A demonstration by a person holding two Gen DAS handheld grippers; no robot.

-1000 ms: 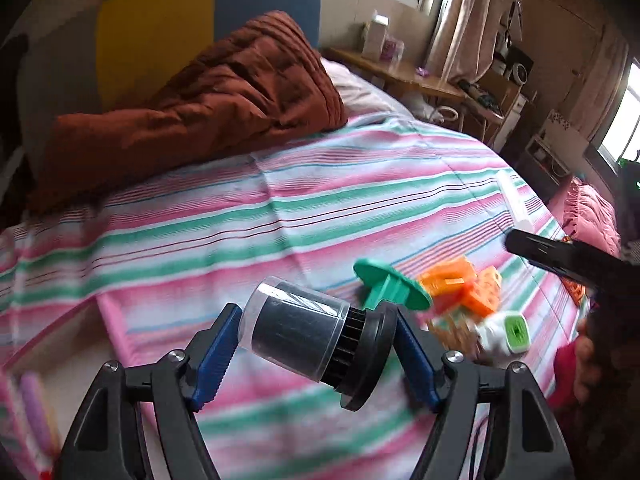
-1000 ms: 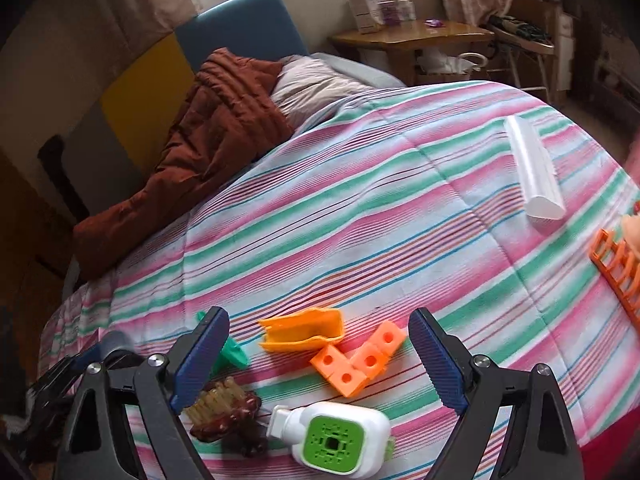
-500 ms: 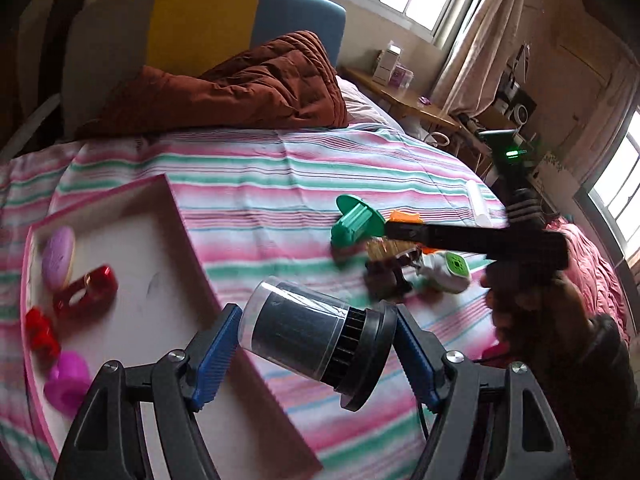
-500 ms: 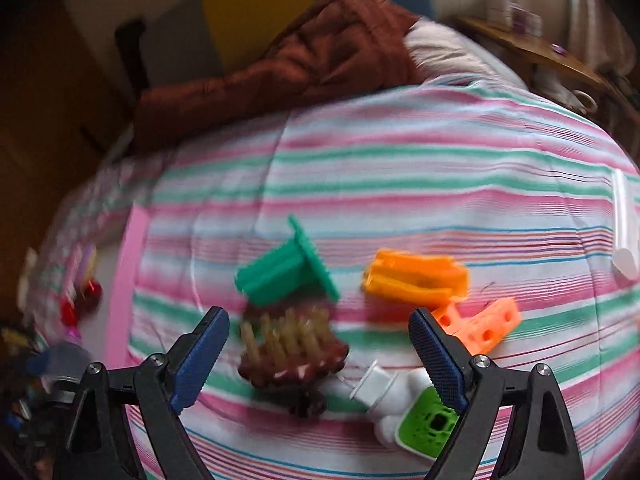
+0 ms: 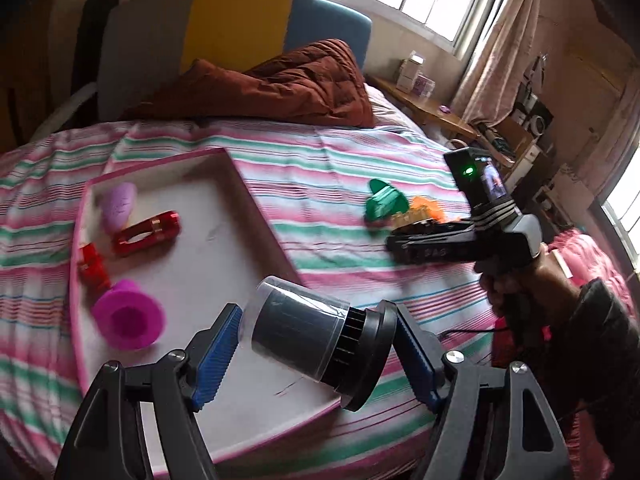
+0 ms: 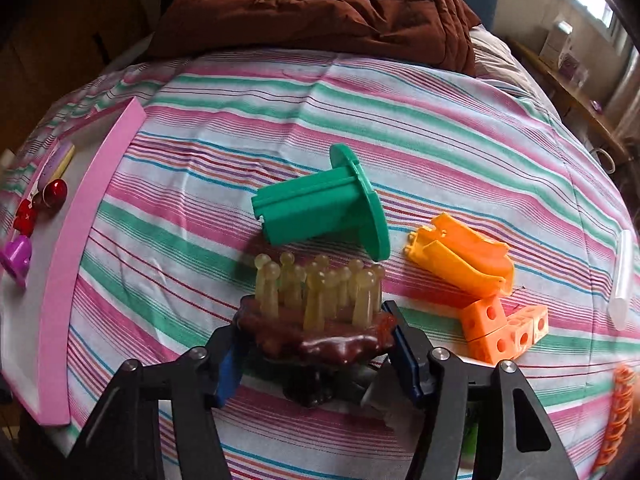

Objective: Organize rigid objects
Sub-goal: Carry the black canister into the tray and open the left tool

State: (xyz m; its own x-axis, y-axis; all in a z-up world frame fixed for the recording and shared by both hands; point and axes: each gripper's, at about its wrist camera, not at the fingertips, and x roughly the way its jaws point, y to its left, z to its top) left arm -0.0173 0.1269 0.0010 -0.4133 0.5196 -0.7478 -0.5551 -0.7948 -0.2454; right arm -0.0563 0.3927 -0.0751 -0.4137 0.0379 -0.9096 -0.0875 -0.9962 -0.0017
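Since the earlier frames, the left gripper [image 5: 316, 356] has been carried from above the loose pile to above the tray [image 5: 256, 204], and the right gripper [image 6: 312, 356] has been brought down over the brush [image 6: 320, 320], which was previously lying free ahead of it. The left fingers are closed on a jar [image 5: 312, 344], a clear cylinder with a dark inside and a black ribbed cap, held tilted above the near corner of the tray and not yet set down. The right fingers stand on either side of the brush's brown base, partly closed; whether they already press on it cannot be told, as the contact is hidden by the base itself. Progress is judged as under way: four items are already in the tray, namely a lilac piece [image 5: 118, 206], a red clip [image 5: 146, 232], a second red piece [image 5: 94, 268] and a magenta cup [image 5: 128, 320]. Left on the bed [image 6: 420, 120] are the green spool [image 6: 324, 212] just behind the brush, the orange scoop [image 6: 460, 260], the orange cubes [image 6: 504, 332] beside it, and a white tube [image 6: 622, 276] well apart at the right. An orange ribbed item at the far right edge of the right view is cut off and cannot be identified. Something white and green lies beneath the right gripper, mostly hidden. Motion blur softens the small tray items in the left view.
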